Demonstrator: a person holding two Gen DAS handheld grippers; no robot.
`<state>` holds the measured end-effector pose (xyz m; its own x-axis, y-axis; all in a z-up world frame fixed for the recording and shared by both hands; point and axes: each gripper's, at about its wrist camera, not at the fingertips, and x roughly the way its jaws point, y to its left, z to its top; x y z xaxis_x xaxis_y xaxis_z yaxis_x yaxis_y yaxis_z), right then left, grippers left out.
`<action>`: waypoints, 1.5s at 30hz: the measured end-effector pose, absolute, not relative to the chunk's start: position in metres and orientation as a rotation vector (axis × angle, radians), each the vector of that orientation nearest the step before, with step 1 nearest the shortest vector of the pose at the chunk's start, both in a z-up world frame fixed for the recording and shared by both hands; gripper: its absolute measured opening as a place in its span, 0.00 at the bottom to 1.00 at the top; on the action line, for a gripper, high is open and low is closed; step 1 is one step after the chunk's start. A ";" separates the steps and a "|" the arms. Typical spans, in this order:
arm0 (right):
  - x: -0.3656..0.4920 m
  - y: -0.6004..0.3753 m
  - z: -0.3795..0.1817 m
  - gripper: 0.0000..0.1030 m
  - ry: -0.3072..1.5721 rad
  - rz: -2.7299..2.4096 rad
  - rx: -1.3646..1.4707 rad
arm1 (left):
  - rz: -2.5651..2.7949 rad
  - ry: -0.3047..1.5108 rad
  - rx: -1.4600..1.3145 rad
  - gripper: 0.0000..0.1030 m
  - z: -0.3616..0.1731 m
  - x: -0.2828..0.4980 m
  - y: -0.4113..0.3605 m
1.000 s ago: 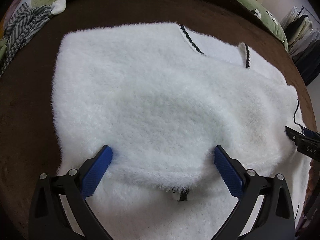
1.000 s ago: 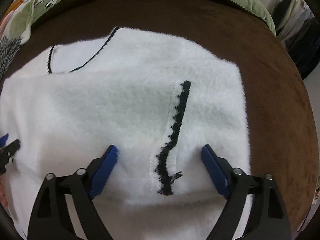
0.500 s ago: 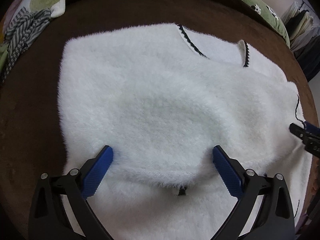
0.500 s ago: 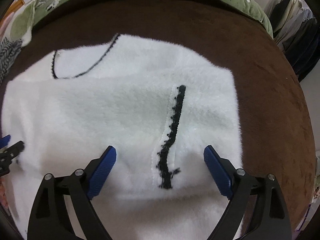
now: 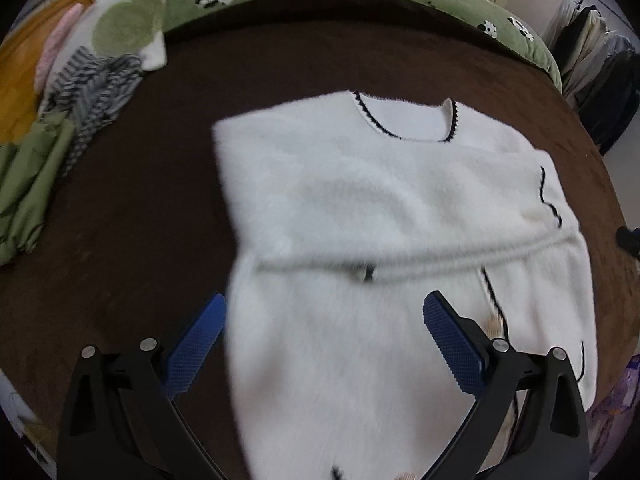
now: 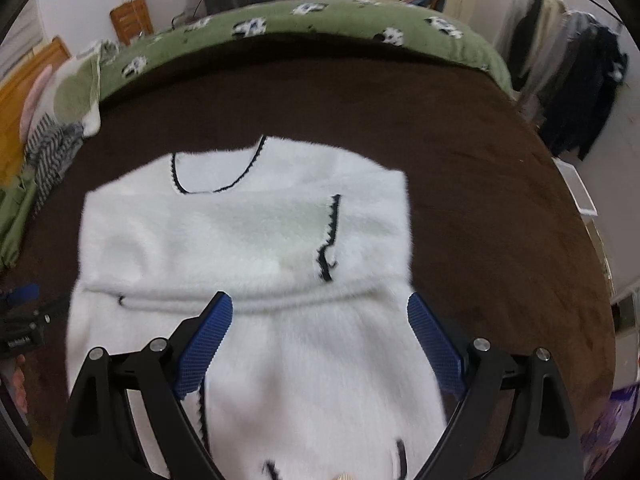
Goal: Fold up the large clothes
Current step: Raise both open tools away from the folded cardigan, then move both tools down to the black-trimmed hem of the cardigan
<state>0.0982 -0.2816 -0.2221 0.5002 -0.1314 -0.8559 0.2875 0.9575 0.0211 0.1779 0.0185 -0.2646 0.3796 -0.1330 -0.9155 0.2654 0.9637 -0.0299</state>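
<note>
Sweater (image 5: 380,208) folded on brown blanket (image 5: 140,220), clothes rack (image 6: 568,72) clearer from right wrist

Left hand-held gripper (image 5: 324,340): angled steeply downward, jaws spread wide, blue ribbed pads (image 5: 452,346) facing each other, nothing clamped between them, black finger arms fanning out toward the lower corners of its own view. Right hand-held gripper (image 6: 320,338): likewise tilted steeply down, jaws wide apart, blue pads (image 6: 434,346) bare and gripping nothing. Seen from the right wrist, left hand-held gripper at the far left edge, only partly visible. Both raised, touching nothing below.
</note>
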 end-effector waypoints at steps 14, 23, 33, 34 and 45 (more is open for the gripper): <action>-0.042 -0.288 -0.218 0.86 0.991 -0.185 0.127 | -0.071 1.136 -0.005 0.94 -0.258 0.026 0.063; -0.104 -0.291 -0.234 0.86 1.004 -0.157 0.142 | -0.020 1.079 -0.051 0.94 -0.251 -0.034 0.078; -0.139 -0.314 -0.311 0.86 1.046 -0.150 0.138 | 0.035 1.074 -0.072 0.94 -0.316 -0.069 0.092; -0.141 -0.317 -0.323 0.86 1.050 -0.157 0.136 | 0.039 1.066 -0.074 0.94 -0.322 -0.071 0.094; -0.152 -0.341 -0.373 0.86 1.055 -0.157 0.237 | 0.078 1.034 -0.069 0.94 -0.358 -0.075 0.116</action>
<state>-0.1524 -0.3410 -0.3731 0.4855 -0.0151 -0.8741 0.2408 0.9635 0.1171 -0.0750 0.1157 -0.3577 0.5092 0.0321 -0.8600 -0.0968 0.9951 -0.0202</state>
